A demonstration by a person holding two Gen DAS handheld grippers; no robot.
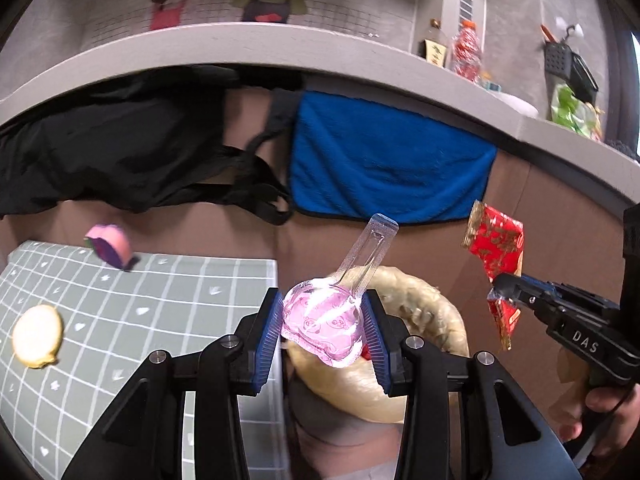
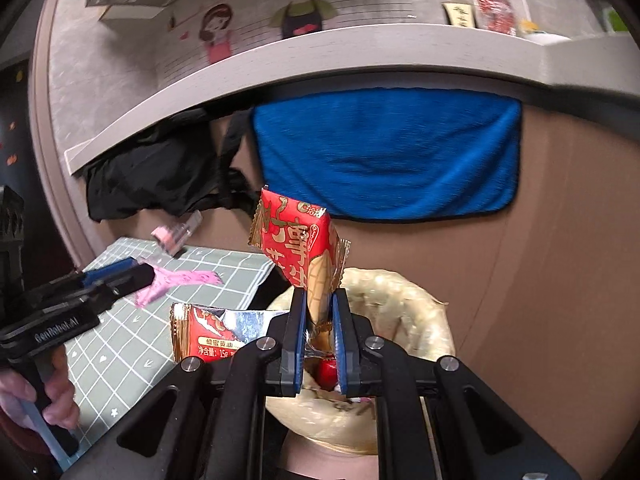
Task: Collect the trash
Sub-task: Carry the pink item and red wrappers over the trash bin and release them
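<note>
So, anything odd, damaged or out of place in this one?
Little. The red snack wrapper in the right gripper is torn open. A yellowish round piece and a pink-purple piece lie on the grid mat.

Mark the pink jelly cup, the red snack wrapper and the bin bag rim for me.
pink jelly cup [image 1: 322,322]: left wrist view, on its pink printed lid.
red snack wrapper [image 2: 298,240]: right wrist view, on the red printed face above the fingers.
bin bag [image 2: 416,304]: right wrist view, on the rolled pale rim.
</note>
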